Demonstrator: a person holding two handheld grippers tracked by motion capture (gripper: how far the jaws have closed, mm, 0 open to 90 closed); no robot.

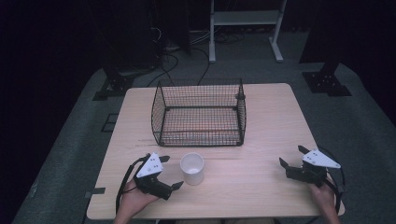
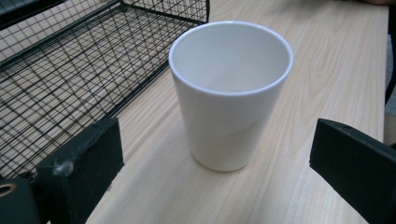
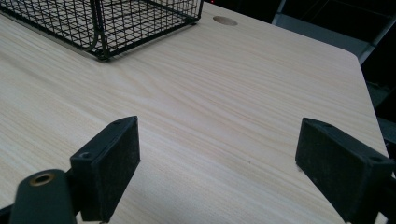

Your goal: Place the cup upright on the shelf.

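A white cup [image 1: 192, 169] stands upright and empty on the wooden table [image 1: 261, 135], just in front of a black wire basket [image 1: 200, 113]. My left gripper [image 1: 171, 172] is open right beside the cup's left side. In the left gripper view the cup [image 2: 230, 93] stands just ahead of the two spread jaws, with the basket [image 2: 70, 70] to its left. My right gripper [image 1: 292, 156] is open near the table's front right, with nothing between its jaws. The right gripper view shows bare table [image 3: 224, 93] ahead and a corner of the basket [image 3: 107, 23] at upper left.
A white metal frame [image 1: 245, 28] and cables [image 1: 177, 60] lie on the floor beyond the table. Black stand bases [image 1: 326, 81] sit at the far corners. Near the table's far edge is a round hole [image 3: 225, 20].
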